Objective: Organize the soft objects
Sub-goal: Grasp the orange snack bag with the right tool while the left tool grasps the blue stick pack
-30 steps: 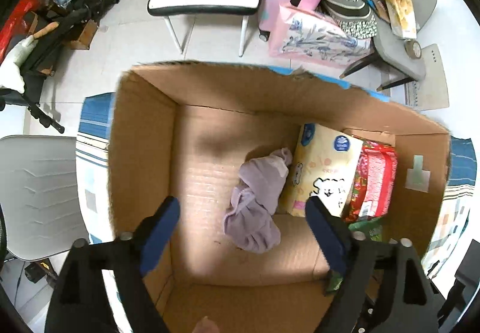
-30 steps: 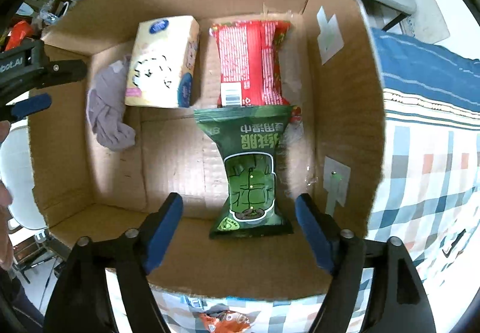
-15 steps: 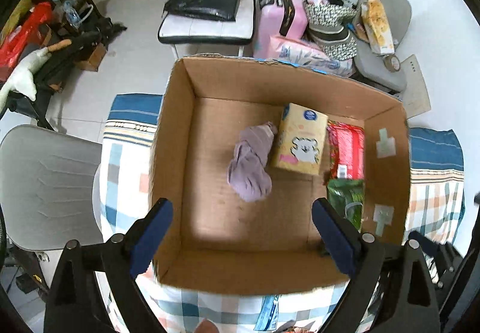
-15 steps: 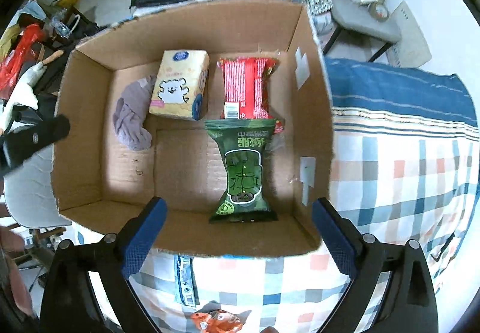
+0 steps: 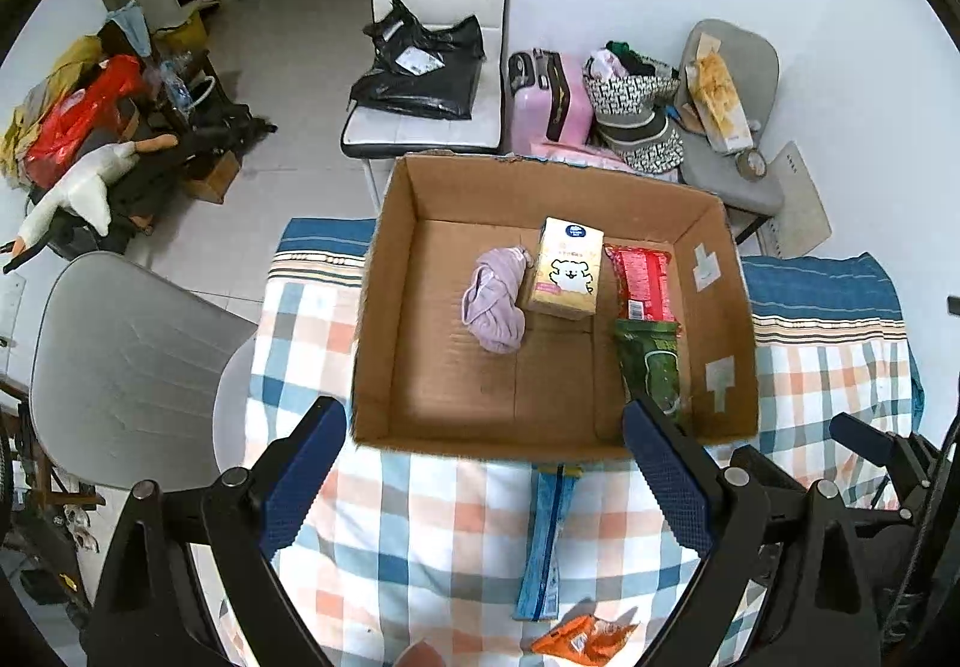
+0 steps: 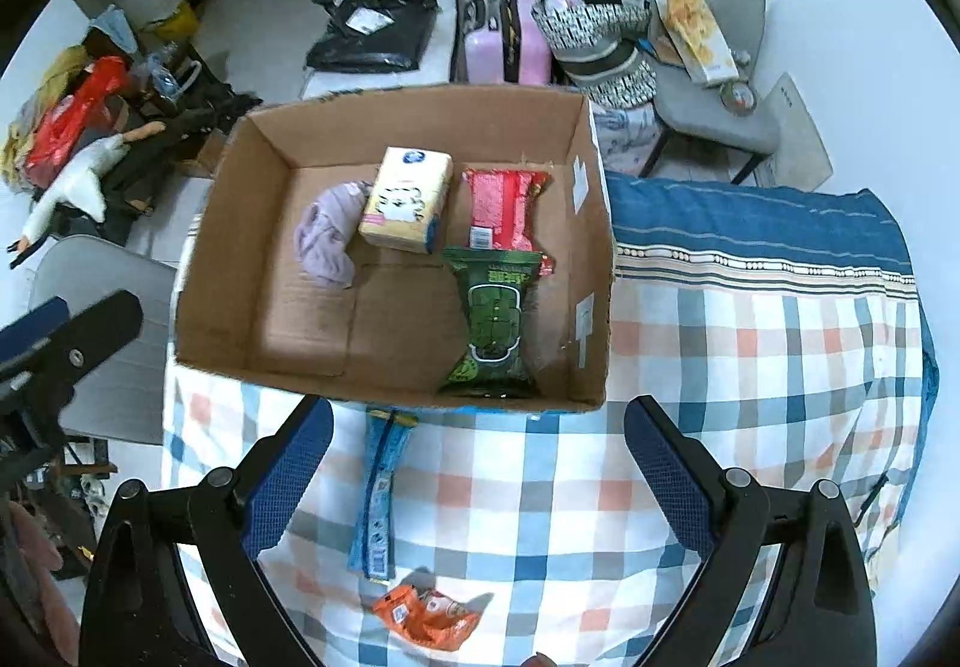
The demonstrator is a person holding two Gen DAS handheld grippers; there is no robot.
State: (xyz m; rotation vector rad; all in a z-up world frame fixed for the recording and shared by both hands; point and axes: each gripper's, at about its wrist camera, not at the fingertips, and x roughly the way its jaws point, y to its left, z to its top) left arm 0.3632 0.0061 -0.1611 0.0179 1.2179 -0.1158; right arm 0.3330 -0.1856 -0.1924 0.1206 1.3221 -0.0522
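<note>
Both the left gripper (image 5: 486, 478) and the right gripper (image 6: 477, 478) are held wide open and empty above the checked cloth (image 6: 750, 367). In the cardboard box (image 5: 384, 307) are seen a purple cloth (image 5: 495, 301), a tissue pack (image 5: 567, 271), a red packet (image 5: 645, 283) and a green packet (image 5: 651, 367). A blue packet (image 6: 378, 493) and an orange packet (image 6: 426, 616) lie outside the box.

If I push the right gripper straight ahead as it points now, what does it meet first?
Probably the cardboard box at its near wall, just below the green snack pack. The right gripper is open and empty. Depth is uncertain.

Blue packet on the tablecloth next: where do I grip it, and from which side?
Grip the blue packet mid-length, across its narrow width, from straight above. It lies flat and long, one end touching the cardboard box, so an end-on approach looks cramped. The right tongs look nearest.
</note>
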